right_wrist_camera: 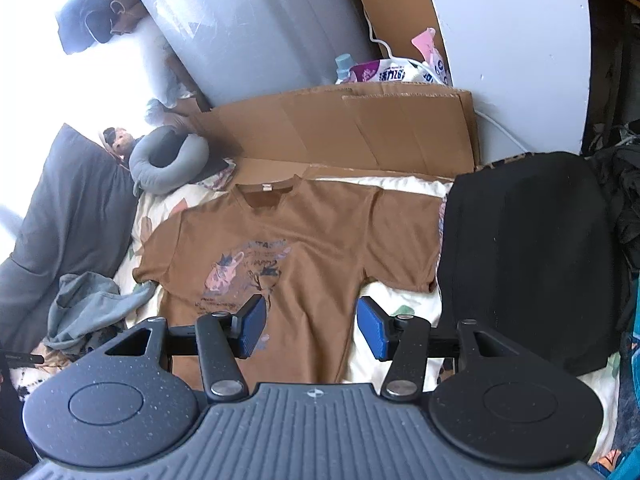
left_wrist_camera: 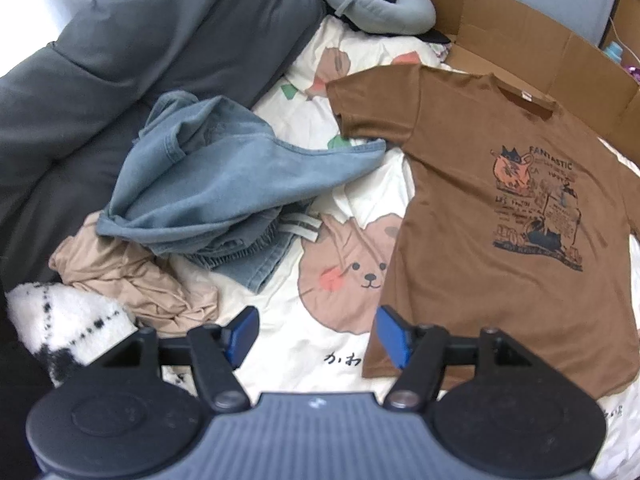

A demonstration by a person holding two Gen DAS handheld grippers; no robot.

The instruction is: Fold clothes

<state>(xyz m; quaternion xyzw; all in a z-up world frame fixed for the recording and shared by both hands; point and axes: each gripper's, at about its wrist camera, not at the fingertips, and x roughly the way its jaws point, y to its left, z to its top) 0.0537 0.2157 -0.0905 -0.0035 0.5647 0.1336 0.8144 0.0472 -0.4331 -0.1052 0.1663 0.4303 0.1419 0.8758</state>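
Left gripper (left_wrist_camera: 316,334): nearest thing in my left view; blue pads apart, nothing between them, jaws released. It hangs over the bedsheet just beside the shirt's lower corner.
Right gripper (right_wrist_camera: 311,328): pads apart and bare as well, poised above the shirt's lower body near its side seam. Released, holding nothing.
Hem corner: in the left view the brown T-shirt (left_wrist_camera: 500,216) ends at a bottom corner close to the inner pad. I judge this the easiest first pinch for that side.
T-shirt, lie: spread flat, print side up, on the bear-print bedsheet (left_wrist_camera: 344,280); collar at the far end toward the cardboard (right_wrist_camera: 340,132); both short sleeves spread out.
Handling, my judgement: thin knit cotton, light, limp, no stiffness. It will drape and drag if lifted by one point, so I want two pinches at once, on the hem or a shoulder seam. The pads must bite a single edge and not gather the sheet below.
Sleeve: in the right view one sleeve lies just beside a black garment (right_wrist_camera: 528,256); watch for snagging.
Pile: blue denim clothes (left_wrist_camera: 224,184) over a beige crumpled garment (left_wrist_camera: 132,280), apart from the shirt's body; a denim tip reaches toward the sleeve.
Far: grey neck pillow (left_wrist_camera: 384,4), dark grey bedding (left_wrist_camera: 120,64).
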